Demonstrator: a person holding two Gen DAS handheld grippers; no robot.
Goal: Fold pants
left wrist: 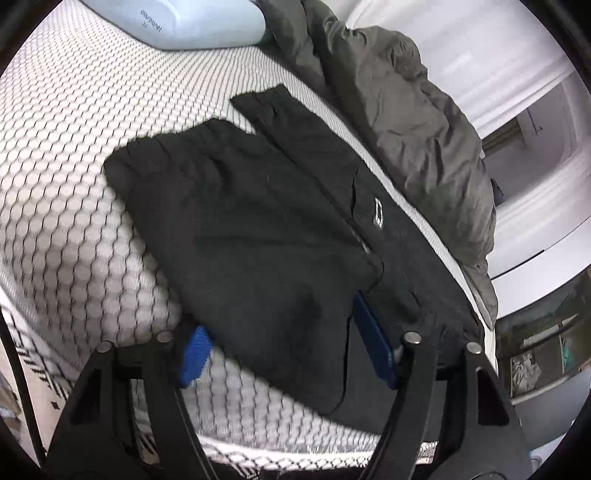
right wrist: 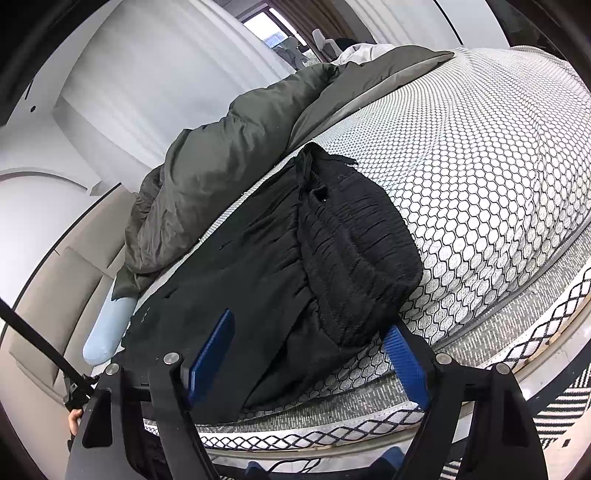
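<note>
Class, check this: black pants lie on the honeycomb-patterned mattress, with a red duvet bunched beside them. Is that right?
One detail is wrong: the duvet is dark olive grey, not red, as the left wrist view shows. The black pants do lie on the honeycomb-patterned mattress.

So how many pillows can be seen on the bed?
1. The light blue pillow lies at the head of the mattress, beside the grey duvet. The duvet may hide others.

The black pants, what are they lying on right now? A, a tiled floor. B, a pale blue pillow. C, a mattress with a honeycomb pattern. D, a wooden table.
C: the black pants lie spread on the mattress, whose white cover shows a dark honeycomb pattern all around them.
</note>
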